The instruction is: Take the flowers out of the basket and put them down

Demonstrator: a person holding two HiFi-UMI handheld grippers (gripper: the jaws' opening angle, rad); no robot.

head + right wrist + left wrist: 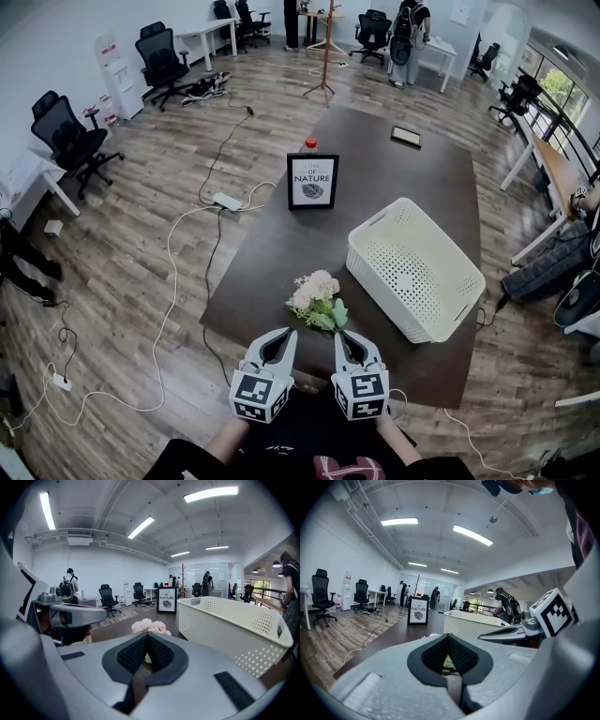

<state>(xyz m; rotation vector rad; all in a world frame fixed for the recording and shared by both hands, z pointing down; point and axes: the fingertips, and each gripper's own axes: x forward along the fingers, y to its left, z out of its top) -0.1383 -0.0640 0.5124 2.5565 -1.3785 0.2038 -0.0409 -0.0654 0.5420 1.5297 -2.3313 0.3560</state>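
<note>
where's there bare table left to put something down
Widest bare patch: the far half of the table, between the framed sign and the phone, beyond the basket. A smaller patch lies between the sign and the flowers. Crowded: the near edge, where flowers, basket, left tongs and right tongs bunch together.

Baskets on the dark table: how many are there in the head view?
1. The white basket stands at the right side of the table, right of the flowers; no other shows.

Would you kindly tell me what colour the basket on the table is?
The basket is white with perforated walls; clearest in the head view.
</note>
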